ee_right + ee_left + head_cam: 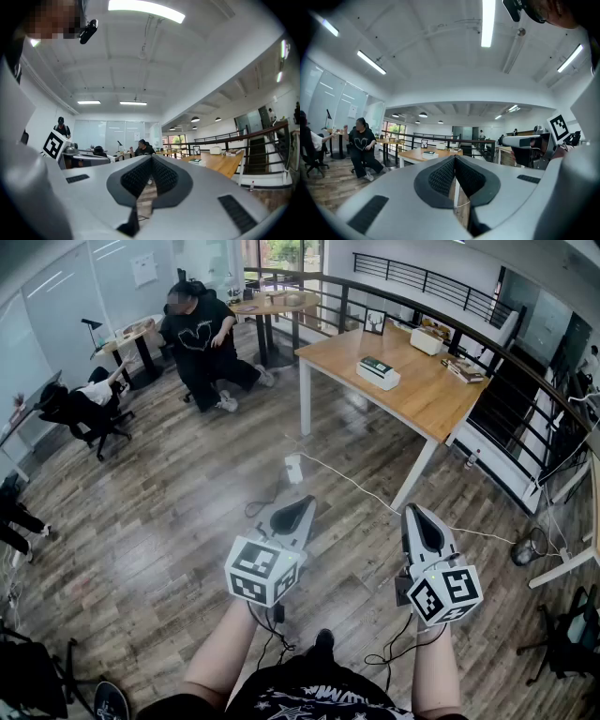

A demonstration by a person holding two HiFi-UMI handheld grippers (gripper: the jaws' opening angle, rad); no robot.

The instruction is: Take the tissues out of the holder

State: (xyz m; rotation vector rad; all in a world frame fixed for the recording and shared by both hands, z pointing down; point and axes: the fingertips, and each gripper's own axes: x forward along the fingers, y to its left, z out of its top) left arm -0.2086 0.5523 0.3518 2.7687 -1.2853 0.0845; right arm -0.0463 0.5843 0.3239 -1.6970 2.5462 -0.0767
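The tissue holder [378, 372], a white box with a dark green top, lies on the wooden table [422, 395] far ahead. In the left gripper view the tissue holder [429, 153] is small and distant, as is the tissue holder [197, 161] in the right gripper view. My left gripper [302, 505] hangs over the wood floor, well short of the table, shut and empty. My right gripper [413, 511] is beside it, also shut with nothing in it. The left gripper [454, 158] and right gripper [151, 158] both show their ribbed pads meeting at the tips.
A white power strip [293, 468] and its cable [356, 486] lie on the floor between me and the table. A seated person in black [202, 338] is at the back left, another [80, 404] further left. A railing [525, 367] runs behind the table, with a white box [427, 339] on it.
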